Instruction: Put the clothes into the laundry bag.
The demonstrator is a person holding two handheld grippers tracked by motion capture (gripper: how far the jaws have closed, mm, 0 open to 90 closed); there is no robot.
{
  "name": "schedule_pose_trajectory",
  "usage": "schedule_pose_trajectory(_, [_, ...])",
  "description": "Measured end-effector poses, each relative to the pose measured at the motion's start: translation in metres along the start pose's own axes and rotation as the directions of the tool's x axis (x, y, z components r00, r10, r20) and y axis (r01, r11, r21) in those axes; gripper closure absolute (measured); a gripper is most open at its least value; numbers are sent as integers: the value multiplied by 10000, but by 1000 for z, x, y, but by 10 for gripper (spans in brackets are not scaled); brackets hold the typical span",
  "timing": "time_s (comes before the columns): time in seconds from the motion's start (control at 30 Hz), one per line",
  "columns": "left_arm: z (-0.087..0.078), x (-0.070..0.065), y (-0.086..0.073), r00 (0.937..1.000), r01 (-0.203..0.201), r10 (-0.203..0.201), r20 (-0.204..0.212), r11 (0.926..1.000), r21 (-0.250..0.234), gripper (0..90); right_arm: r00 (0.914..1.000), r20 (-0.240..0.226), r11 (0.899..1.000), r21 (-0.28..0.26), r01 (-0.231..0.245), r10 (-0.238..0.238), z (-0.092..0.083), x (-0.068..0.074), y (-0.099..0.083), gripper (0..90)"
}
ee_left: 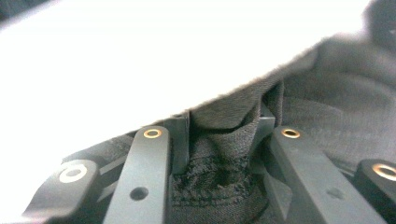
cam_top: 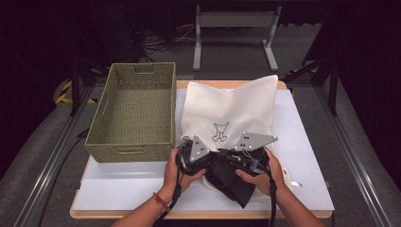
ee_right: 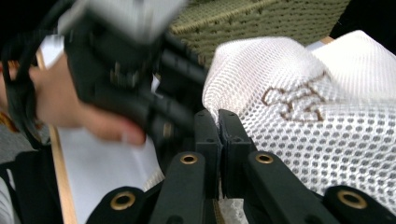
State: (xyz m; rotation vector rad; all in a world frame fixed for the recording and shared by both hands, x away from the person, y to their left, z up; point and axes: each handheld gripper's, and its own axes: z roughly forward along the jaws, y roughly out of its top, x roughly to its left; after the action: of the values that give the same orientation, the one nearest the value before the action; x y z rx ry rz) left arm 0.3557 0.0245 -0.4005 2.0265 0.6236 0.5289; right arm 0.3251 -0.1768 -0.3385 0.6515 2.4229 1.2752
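Note:
A white mesh laundry bag (cam_top: 227, 109) with a brown emblem lies on the white table top (cam_top: 123, 184). A black garment (cam_top: 231, 182) bunches at the bag's near end. My left gripper (cam_top: 212, 159) is shut on a fold of that black garment (ee_left: 327, 107), which is pinched between its jaws (ee_left: 222, 126) under a blurred white surface. My right gripper (cam_top: 232, 155) is shut on the edge of the mesh bag (ee_right: 327, 116), its jaws pressed together (ee_right: 219, 119). The left gripper (ee_right: 140, 88) and its hand sit close by in the right gripper view.
A woven olive basket (cam_top: 137, 113) with nothing visible inside stands at the table's left, close beside the bag. Its weave (ee_right: 243, 18) shows behind the bag. A grey metal frame (cam_top: 234, 33) stands on the floor beyond the table.

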Motion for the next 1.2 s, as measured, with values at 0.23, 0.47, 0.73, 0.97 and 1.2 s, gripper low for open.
schedule_pose_trajectory(0.23, [7, 6, -5, 9985, -142, 167, 524, 9987, -480, 655, 9988, 416, 9990, 360, 254, -269, 3, -1, -5, 875])
schedule_pose_trajectory(0.47, [-35, 8, -15, 9841, -571, 673, 1645, 9962, -655, 356, 9986, 371, 9970, 686, 353, -379, 6, -4, -10, 876])
schedule_pose_trajectory(0.73, [-70, 18, -49, 9877, -295, 242, 1544, 9990, 322, 211, 9994, 254, 9984, 521, 210, -223, 0, -3, -16, 875])
schedule_pose_trajectory(0.97, [-45, 31, -63, 9944, 380, -504, 928, 9907, 1305, 159, 9992, 239, 9985, 451, 314, -325, -3, 0, -18, 873])
schedule_pose_trajectory(1.2, [-23, 30, -58, 9851, 741, -915, 1453, 9899, 1211, 399, 9993, 154, 9986, 425, 323, -330, -1, 1, -20, 872])
